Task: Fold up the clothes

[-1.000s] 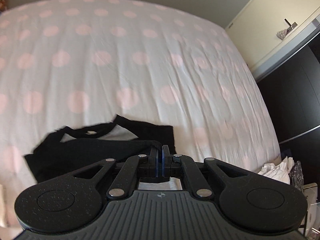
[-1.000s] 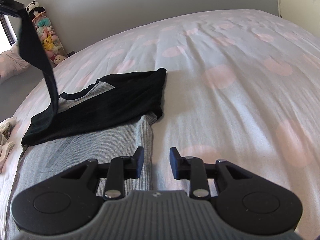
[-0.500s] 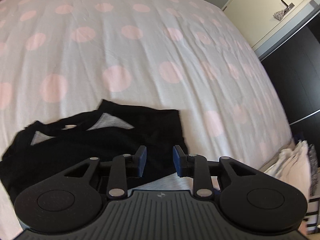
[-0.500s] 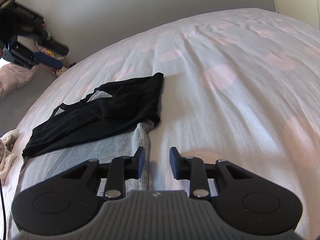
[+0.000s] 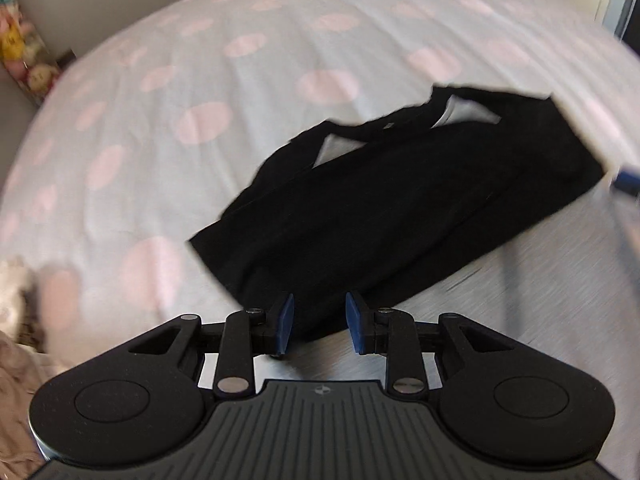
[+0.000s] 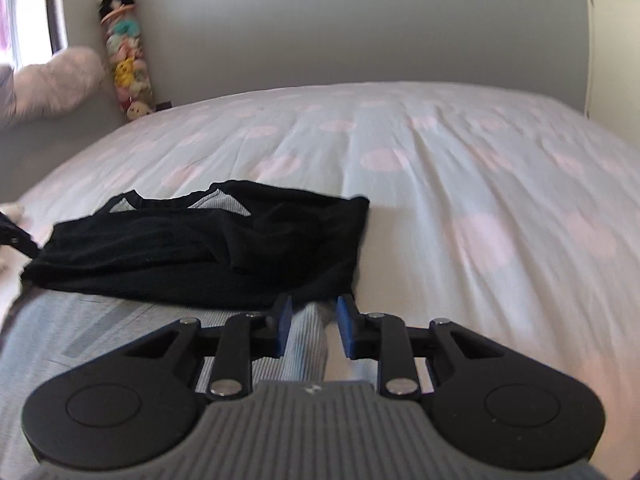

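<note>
A grey top with black sleeves and collar lies on the bed. The black sleeves are folded across the upper part; they also show in the right wrist view. The grey ribbed body lies nearest me. My left gripper is open, low over the near edge of the black fabric. My right gripper is open, with the grey body's right edge between its fingers. A blurred blue tip of the right gripper shows at the right of the left wrist view.
The bed has a white cover with pink dots. A tube of plush toys stands in the far left corner by the wall. Pale crumpled cloth lies at the bed's left edge. A cupboard edge is at the right.
My left gripper let go of the black sleeve, which now lies folded across the top, then swung left and down near the garment. My right gripper lowered onto the grey edge.
</note>
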`<state>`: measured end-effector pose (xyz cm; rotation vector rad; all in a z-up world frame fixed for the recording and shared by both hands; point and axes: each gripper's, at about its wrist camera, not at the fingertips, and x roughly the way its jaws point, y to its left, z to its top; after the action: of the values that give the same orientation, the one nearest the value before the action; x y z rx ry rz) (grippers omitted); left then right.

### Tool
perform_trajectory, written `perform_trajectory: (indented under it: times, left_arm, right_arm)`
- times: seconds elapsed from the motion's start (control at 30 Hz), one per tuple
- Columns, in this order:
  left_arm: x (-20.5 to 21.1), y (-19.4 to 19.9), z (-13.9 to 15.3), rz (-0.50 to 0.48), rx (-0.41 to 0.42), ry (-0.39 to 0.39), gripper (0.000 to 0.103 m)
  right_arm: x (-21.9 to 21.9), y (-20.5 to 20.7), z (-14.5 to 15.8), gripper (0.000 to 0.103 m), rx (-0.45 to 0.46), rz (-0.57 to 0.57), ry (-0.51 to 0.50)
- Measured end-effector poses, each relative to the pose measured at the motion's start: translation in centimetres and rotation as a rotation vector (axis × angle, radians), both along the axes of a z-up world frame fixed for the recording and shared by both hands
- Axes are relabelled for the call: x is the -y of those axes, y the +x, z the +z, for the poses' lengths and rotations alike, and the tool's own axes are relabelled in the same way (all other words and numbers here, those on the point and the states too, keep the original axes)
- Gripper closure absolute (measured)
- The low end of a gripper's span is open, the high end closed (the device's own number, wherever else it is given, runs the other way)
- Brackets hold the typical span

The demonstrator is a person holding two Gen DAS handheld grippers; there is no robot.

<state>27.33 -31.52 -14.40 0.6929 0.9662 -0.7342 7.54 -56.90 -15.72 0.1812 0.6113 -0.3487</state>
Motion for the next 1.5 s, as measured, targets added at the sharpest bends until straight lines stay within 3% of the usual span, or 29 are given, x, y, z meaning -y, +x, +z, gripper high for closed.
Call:
perform_trajectory:
  times: [0.13,0.33,0.4,0.43,0.47,0.5,0.53,0.73,1.0,1.1,1.17,1.33,1.43,1.5]
  left_arm:
    - [-2.0,-0.9,-1.7,-0.065,0.084,0.051,0.077]
    - [-1.5,-1.2,-3.1,-0.121,0.194,0.031,0.077]
    - [-1.1,-1.2,-3.2,-0.123,0.196,0.023,0.083]
    - [-1.0,-1.1,-3.2,-0.122,0.185,0.015,0.093]
    - [-1.1,-0.9,-3.2,-0.117,0.172,0.009,0.098]
    - [-1.2,-0.9,-3.1,-0.11,0.167,0.002,0.098]
    - [-1.5,-0.8,-2.9,-0.104,0.165,-0.01,0.1]
    - [-3.8,0.3,-2.1,-0.04,0.137,-0.048,0.101]
    - [-4.8,0.6,-3.5,-0.001,0.105,-0.035,0.101]
    - [-5.4,0.4,-3.2,0.017,0.091,-0.05,0.096]
    - [-6.4,0.2,-2.8,0.047,0.066,-0.071,0.083]
    - [-10.1,-2.7,-1.9,0.088,-0.011,-0.123,0.082]
    - [-12.2,-6.0,-1.4,0.062,-0.017,-0.129,0.081]
    - [-13.4,-8.6,-0.9,0.028,-0.018,-0.13,0.081]
  right_arm:
    - [-0.6,2.4,0.1,0.073,-0.048,0.088,-0.137]
    - [-1.8,4.4,-1.1,0.074,-0.125,0.193,-0.292]
    - [-2.0,4.9,-1.6,0.074,-0.144,0.213,-0.32]
    - [-2.1,5.1,-1.8,0.075,-0.152,0.223,-0.333]
    - [-2.2,5.3,-1.9,0.08,-0.156,0.228,-0.342]
    - [-2.2,5.6,-1.9,0.095,-0.159,0.23,-0.347]
    - [-2.1,5.7,-1.7,0.1,-0.158,0.225,-0.35]
    - [-0.3,4.5,1.3,0.1,-0.13,0.144,-0.319]
    - [0.3,3.8,-0.6,0.099,-0.217,0.164,-0.267]
    - [0.5,3.3,-0.6,0.095,-0.223,0.145,-0.251]
    - [0.5,2.3,-0.2,0.094,-0.222,0.129,-0.242]
    - [-0.4,-1.9,1.0,0.093,-0.246,0.133,-0.16]
    - [-2.0,-5.0,1.5,0.09,-0.273,0.16,-0.108]
    - [-3.5,-7.1,1.9,0.083,-0.297,0.188,-0.085]
